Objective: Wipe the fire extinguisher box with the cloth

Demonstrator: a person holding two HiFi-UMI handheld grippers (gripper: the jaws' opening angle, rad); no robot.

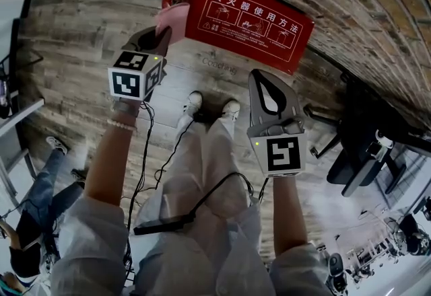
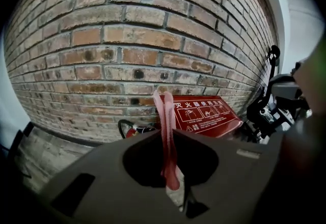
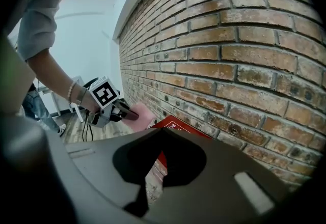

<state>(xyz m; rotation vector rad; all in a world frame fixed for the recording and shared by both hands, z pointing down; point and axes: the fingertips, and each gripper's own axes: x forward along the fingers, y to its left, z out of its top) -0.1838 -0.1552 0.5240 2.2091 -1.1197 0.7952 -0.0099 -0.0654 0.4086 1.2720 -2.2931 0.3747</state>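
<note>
Fire extinguisher box (image 1: 249,22) is sitting on the wooden floor (image 1: 81,39) at the foot of the brick wall (image 2: 132,34), its red instruction panel facing up and outward. The left gripper (image 1: 160,38) is pinching the pink cloth (image 1: 172,19) between its 2 jaws. In its own view the fabric is standing up as a thin folded strip from the closed tips. The cloth is hovering at the box's left end, and I cannot tell whether it is touching yet. The right gripper (image 1: 261,83) is hanging in front of the box with its jaws pressed together on nothing.

The wipe itself is probably only starting. The main risk is the grip: the jaws are catching only a narrow fold, so dragging across the panel could pull the cloth free or bunch it. Then the hard jaw tips, not the fabric, would be scraping the paint. A red extinguisher (image 2: 133,129) is standing just beside that end — a careless sweep could be knocking it.
</note>
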